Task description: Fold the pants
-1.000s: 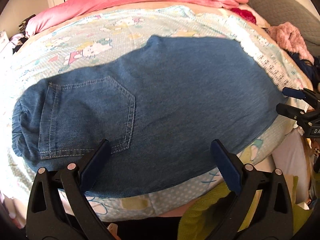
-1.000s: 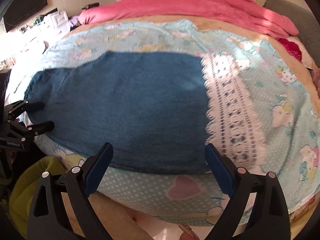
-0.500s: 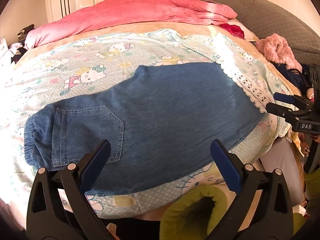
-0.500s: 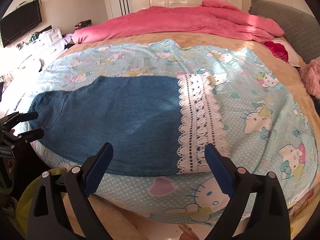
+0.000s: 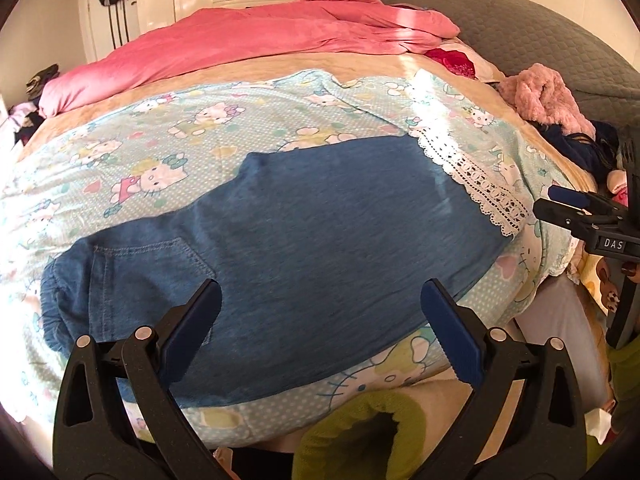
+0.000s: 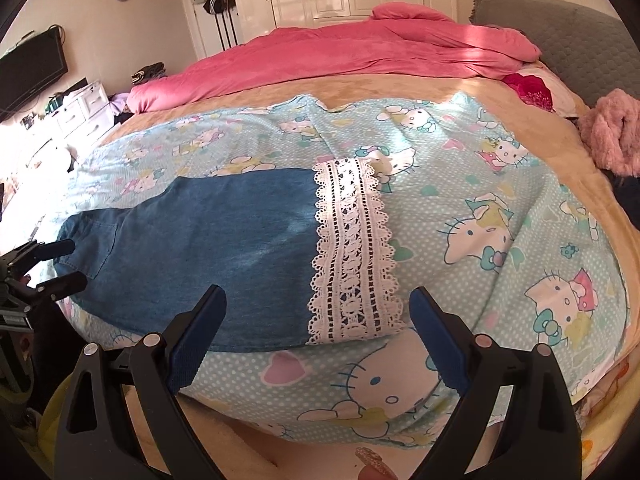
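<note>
Blue denim pants [image 5: 304, 256] lie flat near the bed's front edge, folded lengthwise, back pocket and elastic waist at the left, white lace hem [image 5: 472, 184] at the right. My left gripper [image 5: 320, 320] hangs open above their near edge, holding nothing. In the right wrist view the same pants [image 6: 208, 248] stretch left of the lace hem [image 6: 348, 256]. My right gripper [image 6: 316, 328] is open just in front of that hem, nothing between its fingers. Each gripper shows in the other's view: right gripper [image 5: 560, 208], left gripper [image 6: 52, 264].
The pants rest on a light blue cartoon-cat sheet [image 6: 500, 216] over a tan blanket. A pink duvet [image 5: 248, 40] is heaped at the back, a fluffy pink garment [image 5: 544, 96] and dark clothes at the right edge. A green slipper [image 5: 360, 436] lies below the bed.
Both grippers have drawn back and up from the pants, so the pants look smaller and more of the bed and room shows. The pants have not moved.
</note>
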A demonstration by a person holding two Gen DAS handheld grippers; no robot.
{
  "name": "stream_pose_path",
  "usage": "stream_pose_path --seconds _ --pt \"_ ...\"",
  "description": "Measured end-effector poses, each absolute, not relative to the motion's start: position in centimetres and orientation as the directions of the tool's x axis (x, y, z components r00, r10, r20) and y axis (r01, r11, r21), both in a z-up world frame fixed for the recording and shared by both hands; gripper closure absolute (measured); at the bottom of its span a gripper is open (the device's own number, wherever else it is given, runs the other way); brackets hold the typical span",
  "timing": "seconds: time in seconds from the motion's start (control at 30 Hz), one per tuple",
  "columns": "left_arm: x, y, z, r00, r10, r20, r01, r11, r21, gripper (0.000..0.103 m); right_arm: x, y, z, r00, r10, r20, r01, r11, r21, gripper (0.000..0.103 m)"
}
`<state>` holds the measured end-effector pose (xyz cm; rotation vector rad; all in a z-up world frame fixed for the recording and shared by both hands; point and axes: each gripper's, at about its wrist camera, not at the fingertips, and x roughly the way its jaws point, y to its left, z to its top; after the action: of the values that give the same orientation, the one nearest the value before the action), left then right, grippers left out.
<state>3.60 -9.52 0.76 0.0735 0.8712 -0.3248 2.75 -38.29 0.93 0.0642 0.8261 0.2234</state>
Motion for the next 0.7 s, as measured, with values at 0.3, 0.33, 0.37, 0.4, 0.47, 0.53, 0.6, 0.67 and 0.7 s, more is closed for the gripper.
stream_pose_path --seconds 0.3,0.33,0.37,0.4,0.47,0.53,0.6,0.67,0.7 --pt "4.2 -11.8 1.3 0.596 -0.269 -0.757 0.343 0.937 -0.063 0.009 2.4 -39.0 1.1 0.670 0.230 -0.705 -0.163 0.973 0.163 0.011" --pt "4.3 -12.2 1.3 0.593 -0.271 -0.758 0.349 0.935 -0.061 0.009 2.4 -39.2 1.0 0.670 0.231 -0.705 -0.162 0.973 0.165 0.011" --pt "4.3 -12.4 1.3 0.590 -0.272 -0.760 0.354 0.934 -0.060 0.009 2.4 -39.3 0.9 0.669 0.231 -0.706 -0.158 0.973 0.168 0.011" --pt "4.4 -12.7 1.2 0.587 -0.274 -0.762 0.359 0.932 -0.059 0.009 2.4 -39.4 0.8 0.668 0.233 -0.706 -0.158 0.972 0.172 0.011" --pt "4.7 -13.5 1.0 0.582 -0.275 -0.765 0.371 0.927 -0.051 0.009 2.4 -39.6 0.6 0.668 0.236 -0.706 -0.153 0.972 0.181 0.011" --pt "5.1 -14.0 0.9 0.577 -0.276 -0.769 0.379 0.924 -0.047 0.009 2.3 -39.8 0.3 0.664 0.245 -0.706 -0.152 0.969 0.193 0.011" --pt "5.5 -14.5 0.8 0.571 -0.278 -0.772 0.387 0.921 -0.045 0.009 2.3 -39.9 0.2 0.663 0.248 -0.707 -0.152 0.968 0.198 0.011" --pt "5.9 -15.2 0.7 0.565 -0.280 -0.776 0.396 0.917 -0.042 0.009 2.3 -40.0 -0.1 0.660 0.251 -0.708 -0.152 0.968 0.202 0.011" --pt "6.1 -15.5 0.7 0.564 -0.281 -0.776 0.400 0.915 -0.041 0.009 2.3 -40.1 -0.2 0.659 0.252 -0.708 -0.152 0.967 0.203 0.011"
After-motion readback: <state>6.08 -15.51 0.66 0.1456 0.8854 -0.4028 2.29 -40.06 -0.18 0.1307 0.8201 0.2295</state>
